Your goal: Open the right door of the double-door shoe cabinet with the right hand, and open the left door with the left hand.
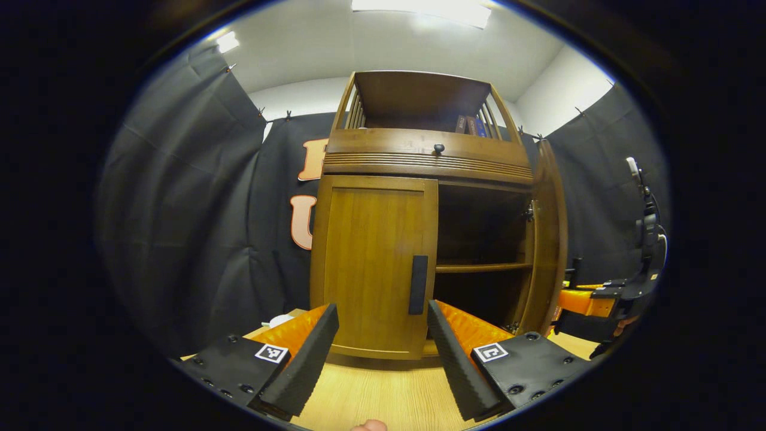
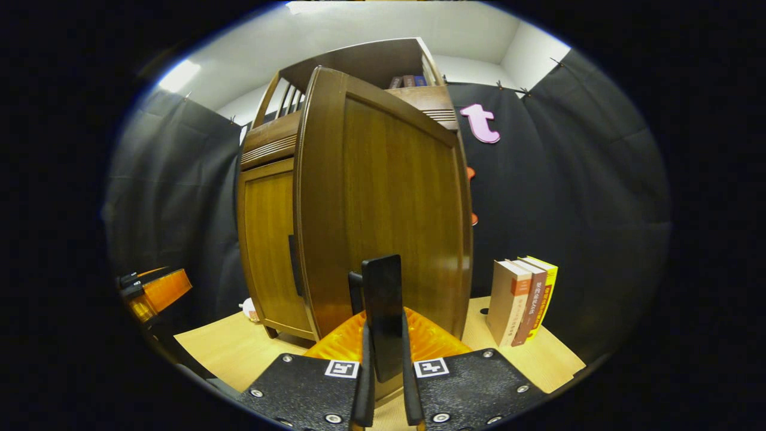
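In the left gripper view, the left tool [image 1: 383, 353] hangs low over the pale wooden desk [image 1: 383, 395], its two fingers spread wide apart and holding nothing. Just beyond and between them stands the dark upright bar handle [image 1: 418, 285] of the closed brown wooden left door [image 1: 374, 263]. The handle's long axis is vertical and it sits at the door's inner edge, slightly toward the right finger; so the coming move, as I judge it, is a short push forward with a small shift that way, until the fingers straddle the bar. The left tool is plainly the nearer one for this door.

Farther in, the brown wooden right door [image 1: 550, 239] stands swung out edge-on, baring a dark interior with one shelf [image 1: 482, 267]. At the far right edge the other tool shows with a bit of the hand holding it.

The right gripper view adds what that angle hides: the right tool [image 2: 386, 383] is clamped on the right door's own dark upright handle [image 2: 383, 311], both fingers pressing its sides, with the door's broad face [image 2: 389, 221] close in front. Beyond on the desk stand several upright books [image 2: 523, 302].

So the right door looks done; the left remains.
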`<state>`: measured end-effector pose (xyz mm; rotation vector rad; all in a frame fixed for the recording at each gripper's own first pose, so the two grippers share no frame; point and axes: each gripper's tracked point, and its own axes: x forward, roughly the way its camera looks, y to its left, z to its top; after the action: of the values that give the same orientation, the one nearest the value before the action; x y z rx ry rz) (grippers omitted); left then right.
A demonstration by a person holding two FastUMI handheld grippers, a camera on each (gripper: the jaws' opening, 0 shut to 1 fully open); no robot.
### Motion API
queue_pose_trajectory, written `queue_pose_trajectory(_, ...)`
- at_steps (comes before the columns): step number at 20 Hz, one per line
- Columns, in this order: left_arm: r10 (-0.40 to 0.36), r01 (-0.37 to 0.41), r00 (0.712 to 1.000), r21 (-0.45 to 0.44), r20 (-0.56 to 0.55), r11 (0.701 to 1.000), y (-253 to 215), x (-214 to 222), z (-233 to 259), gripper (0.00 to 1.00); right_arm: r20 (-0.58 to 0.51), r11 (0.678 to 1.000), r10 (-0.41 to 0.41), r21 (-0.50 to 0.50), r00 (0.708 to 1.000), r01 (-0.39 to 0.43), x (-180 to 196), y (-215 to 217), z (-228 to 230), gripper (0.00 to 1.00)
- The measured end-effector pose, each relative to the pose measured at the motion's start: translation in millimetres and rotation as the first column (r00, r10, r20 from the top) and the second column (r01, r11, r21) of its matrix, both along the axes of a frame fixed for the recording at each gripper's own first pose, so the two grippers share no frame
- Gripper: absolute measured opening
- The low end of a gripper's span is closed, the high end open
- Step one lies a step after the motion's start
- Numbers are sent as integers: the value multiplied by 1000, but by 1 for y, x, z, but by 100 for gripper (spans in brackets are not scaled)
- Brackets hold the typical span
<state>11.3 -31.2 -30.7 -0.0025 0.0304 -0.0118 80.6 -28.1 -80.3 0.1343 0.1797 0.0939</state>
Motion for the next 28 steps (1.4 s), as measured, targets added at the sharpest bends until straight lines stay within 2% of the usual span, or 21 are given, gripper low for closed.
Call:
queue_pose_trajectory(1,-2,2,1000,3,0,1000,0,2,-1,96,-1,1000,-22,-13,1000,22,-7,-12,0,18)
queue_pose_trajectory(5,-2,2,1000,12,8,1000,-4,4,-2,96,-13,991,-127,-52,992,126,-21,-69,-1,11)
queue_pose_trajectory(6,-5,4,1000,10,7,1000,-8,7,-3,94,-16,986,-160,-57,987,159,-22,-86,-2,10)
queue_pose_trajectory(7,-7,7,1000,6,7,1000,-11,9,-3,94,-21,981,-186,-63,982,184,-22,-104,-4,5)
queue_pose_trajectory(9,-14,14,1000,-3,9,1000,-16,12,-2,96,-34,987,-163,-19,986,162,-23,-114,-5,0)
queue_pose_trajectory(11,-19,19,1000,0,6,1000,-18,13,-4,94,-13,991,-126,-34,992,126,-25,-125,-3,0)
queue_pose_trajectory(13,-16,16,1000,6,3,1000,-19,12,-5,96,-8,995,-98,-30,995,98,-25,-131,-4,0)
queue_pose_trajectory(14,-13,13,1000,7,0,1000,-20,11,-7,94,-8,996,-86,-24,996,86,-24,-136,-5,5)
queue_pose_trajectory(15,-14,14,1000,5,-1,1000,-20,11,-7,94,-3,997,-74,-19,997,74,-24,-139,-5,0)
queue_pose_trajectory(19,-10,10,1000,-9,-17,1000,-23,8,-11,94,29,1000,-18,13,999,17,-23,-157,-6,0)
queue_pose_trajectory(20,-7,6,1000,-21,-19,1000,-23,7,-12,94,46,999,-20,42,999,18,-23,-162,-3,0)
queue_pose_trajectory(21,0,-1,1000,-34,-17,999,-23,6,-12,94,51,998,-14,55,999,11,-23,-161,-5,5)
queue_pose_trajectory(22,5,-6,1000,-45,-20,999,-24,5,-13,94,54,999,-9,37,999,7,-22,-161,-6,5)
queue_pose_trajectory(23,9,-10,1000,-50,-23,999,-25,5,-14,97,43,1000,-4,3,999,4,-23,-162,-8,0)
queue_pose_trajectory(24,15,-16,1000,-52,-17,998,-24,4,-13,94,26,1000,2,-11,1000,-1,-23,-162,-9,0)
queue_pose_trajectory(26,29,-29,1000,-57,-6,998,-22,5,-11,94,-5,1000,-6,10,1000,6,-25,-161,-11,0)
queue_pose_trajectory(27,31,-31,999,-56,-10,998,-20,5,-11,99,4,1000,-15,22,1000,15,-25,-162,-10,1)
queue_pose_trajectory(28,38,-38,999,-54,-5,998,-16,7,-9,97,16,999,-27,23,1000,26,-27,-161,-7,1)
